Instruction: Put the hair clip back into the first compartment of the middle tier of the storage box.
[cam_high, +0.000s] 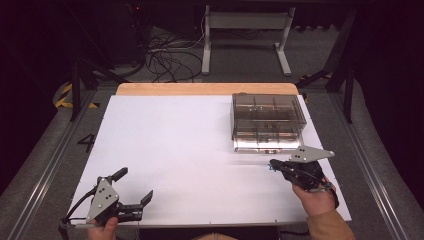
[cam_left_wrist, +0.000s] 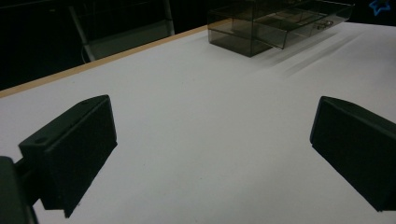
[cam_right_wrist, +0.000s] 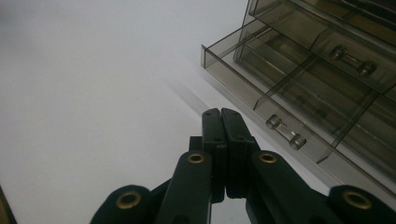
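A smoky clear drawer box (cam_high: 268, 116) stands on the white table (cam_high: 190, 145) at the back right. Its bottom drawer (cam_high: 265, 145) is pulled out toward me, and its knob-ended handle (cam_right_wrist: 286, 131) shows in the right gripper view. My right gripper (cam_high: 273, 164) is just in front of that drawer, its jaws pressed together with nothing visible between them (cam_right_wrist: 220, 115). A small blue speck (cam_high: 271, 169) sits under its tip; I cannot tell what it is. My left gripper (cam_high: 134, 186) rests at the front left, open and empty (cam_left_wrist: 212, 121), pointing toward the box (cam_left_wrist: 261, 28).
The drawer is split into several compartments (cam_right_wrist: 299, 93). A wooden strip (cam_high: 205, 89) edges the table's far side. Beyond it are a white table frame (cam_high: 245, 30) and loose cables (cam_high: 165, 55) on the floor. Dark stands flank both sides.
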